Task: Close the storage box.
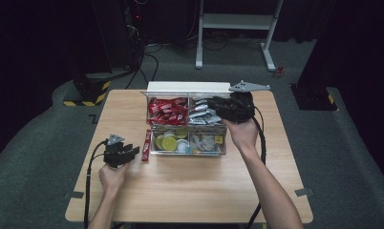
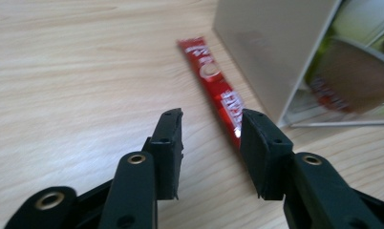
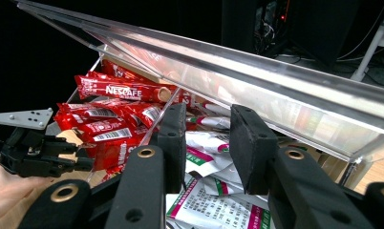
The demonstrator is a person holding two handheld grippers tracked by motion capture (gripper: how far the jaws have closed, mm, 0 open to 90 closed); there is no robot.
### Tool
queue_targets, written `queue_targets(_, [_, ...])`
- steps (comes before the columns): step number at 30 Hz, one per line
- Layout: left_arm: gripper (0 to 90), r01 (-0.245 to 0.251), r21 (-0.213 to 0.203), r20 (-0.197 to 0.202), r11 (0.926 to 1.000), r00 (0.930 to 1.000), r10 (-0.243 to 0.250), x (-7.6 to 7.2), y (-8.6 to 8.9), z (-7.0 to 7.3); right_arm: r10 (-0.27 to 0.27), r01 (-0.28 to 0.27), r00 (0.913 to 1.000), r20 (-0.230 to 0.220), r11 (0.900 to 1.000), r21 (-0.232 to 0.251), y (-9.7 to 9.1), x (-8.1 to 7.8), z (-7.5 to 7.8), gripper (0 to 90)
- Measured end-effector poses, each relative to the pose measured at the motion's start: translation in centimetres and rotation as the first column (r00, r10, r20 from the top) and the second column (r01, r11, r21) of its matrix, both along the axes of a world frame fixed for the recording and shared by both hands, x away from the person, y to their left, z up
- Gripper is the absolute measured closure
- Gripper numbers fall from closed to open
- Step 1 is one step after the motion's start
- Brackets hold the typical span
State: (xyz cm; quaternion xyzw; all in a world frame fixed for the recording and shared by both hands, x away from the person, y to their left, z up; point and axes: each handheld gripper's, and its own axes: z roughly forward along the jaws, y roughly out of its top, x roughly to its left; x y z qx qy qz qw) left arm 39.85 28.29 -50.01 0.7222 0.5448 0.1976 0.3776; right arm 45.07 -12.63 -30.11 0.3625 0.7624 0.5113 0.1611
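A clear four-compartment box [image 1: 187,152] stands mid-table with its lid [image 3: 238,67] raised at the back. One red sachet [image 1: 146,145] lies flat on the wood beside the box's left wall [image 2: 271,52]. My left gripper [image 1: 134,151] is open, low over the table, its jaws on either side of the near end of the red sachet [image 2: 214,81]. My right gripper [image 1: 212,103] is open, hovering over the back right compartment of white sachets [image 3: 214,200]. Nothing is held between its fingers [image 3: 250,143]. The left gripper [image 3: 42,155] appears beyond the box in the right gripper view.
Red sachets [image 1: 166,110] fill the back left compartment. Green and yellow round capsules [image 1: 168,142] sit front left, pale small items [image 1: 207,142] front right. The wooden table [image 1: 190,191] has wide bare room toward the person. A white desk frame [image 1: 235,28] stands on the floor behind.
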Motion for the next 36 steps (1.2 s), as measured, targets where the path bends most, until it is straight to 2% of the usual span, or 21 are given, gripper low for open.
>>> queue_targets(5, [56.1,-0.035,0.029,-0.029,0.999,0.9989,0.036,-0.7,1.1,-0.6,0.0,0.0,1.0,0.003,1.0,0.008,-0.3,-0.3,0.2,66.9])
queue_targets(11, [52.2,-0.084,0.048,-0.026,0.9953,0.996,0.085,-1.4,2.2,-1.1,0.0,0.0,0.9998,0.018,0.9998,0.02,-0.7,-0.7,0.5,66.4])
queue_targets(15, [50.0,-0.106,0.046,-0.023,0.9933,0.9939,0.108,-1.8,2.7,-1.4,-0.004,0.004,0.9996,0.027,0.9997,0.026,-1.0,-1.0,0.7,65.8])
queue_targets(23, [46.5,-0.116,0.091,-0.023,0.9891,0.9927,0.119,-2.0,2.6,-2.2,-0.018,0.017,0.9986,0.049,0.9993,0.033,-1.8,-1.8,1.1,64.6])
queue_targets(27, [44.1,-0.127,0.09,-0.011,0.9878,0.9917,0.128,-2.1,2.5,-2.4,-0.027,0.025,0.9982,0.053,0.9992,0.03,-2.1,-2.0,1.2,63.5])
queue_targets(29, [41.8,-0.131,0.104,-0.001,0.9859,0.9913,0.132,-2.2,2.4,-2.5,-0.03,0.029,0.9981,0.053,0.9992,0.029,-2.2,-2.1,1.2,63.1])
queue_targets(32, [40.7,-0.14,0.119,0.028,0.983,0.9901,0.137,-2.5,2.1,-2.8,-0.035,0.034,0.9978,0.056,0.999,0.028,-2.3,-2.2,1.2,62.7])
queue_targets(36, [39.3,-0.147,0.125,0.026,0.9812,0.9891,0.145,-2.5,2.0,-2.8,-0.043,0.042,0.9975,0.055,0.9987,0.028,-2.5,-2.3,1.2,62.2])
